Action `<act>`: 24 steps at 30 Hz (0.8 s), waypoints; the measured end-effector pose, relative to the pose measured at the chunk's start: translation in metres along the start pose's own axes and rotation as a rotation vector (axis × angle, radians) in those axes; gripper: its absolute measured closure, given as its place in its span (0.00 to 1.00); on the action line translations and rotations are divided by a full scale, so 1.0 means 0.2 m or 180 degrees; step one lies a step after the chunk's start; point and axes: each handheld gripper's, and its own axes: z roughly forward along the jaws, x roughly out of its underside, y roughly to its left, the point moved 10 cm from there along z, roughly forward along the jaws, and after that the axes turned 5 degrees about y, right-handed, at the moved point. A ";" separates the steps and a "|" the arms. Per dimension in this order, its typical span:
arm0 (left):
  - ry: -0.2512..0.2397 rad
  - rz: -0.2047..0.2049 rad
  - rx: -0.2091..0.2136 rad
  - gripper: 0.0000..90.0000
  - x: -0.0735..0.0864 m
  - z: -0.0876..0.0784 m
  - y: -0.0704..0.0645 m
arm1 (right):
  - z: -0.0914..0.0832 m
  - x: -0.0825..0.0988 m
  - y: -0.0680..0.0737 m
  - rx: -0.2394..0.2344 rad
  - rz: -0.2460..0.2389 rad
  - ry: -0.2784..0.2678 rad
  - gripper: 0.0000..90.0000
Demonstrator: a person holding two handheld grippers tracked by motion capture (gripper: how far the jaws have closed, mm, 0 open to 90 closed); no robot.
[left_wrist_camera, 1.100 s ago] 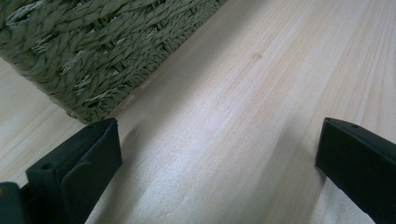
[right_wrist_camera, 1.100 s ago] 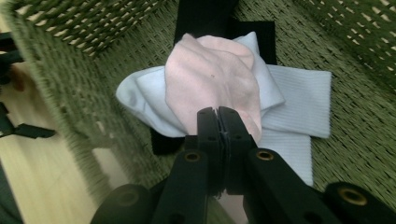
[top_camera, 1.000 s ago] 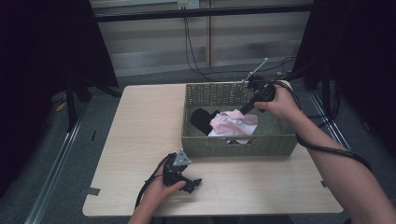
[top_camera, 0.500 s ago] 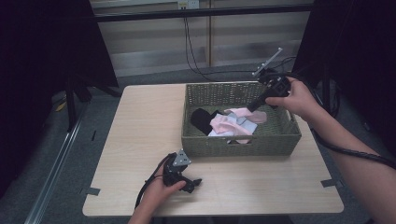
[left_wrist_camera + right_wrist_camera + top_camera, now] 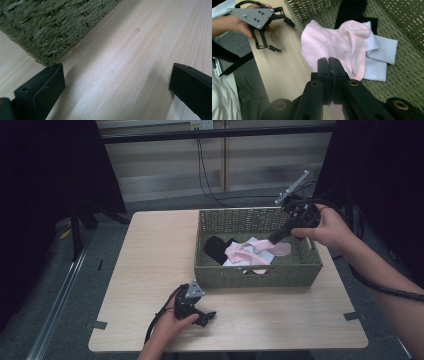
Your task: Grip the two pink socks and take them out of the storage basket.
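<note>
The right gripper point(image 5: 273, 239) is clamped on a pink sock point(image 5: 332, 47), lifting it above the woven basket point(image 5: 260, 272) at the table's point(image 5: 150, 260) far right. The left gripper point(image 5: 207, 316), jaws spread wide and holding nothing, rests near the table's front edge.

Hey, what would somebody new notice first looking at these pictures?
Probably the pink sock pinched in the shut right claw, hanging over the green woven basket at the table's right. Inside the basket lie a white sock and a black one. The left claw rests open on the wooden table in front of the basket.
</note>
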 end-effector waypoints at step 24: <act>-0.0013 0.0000 -0.0009 0.00 0.00 0.00 0.00 | 0.07 0.10 0.33 -0.0206 -0.0478 -0.0047 0.98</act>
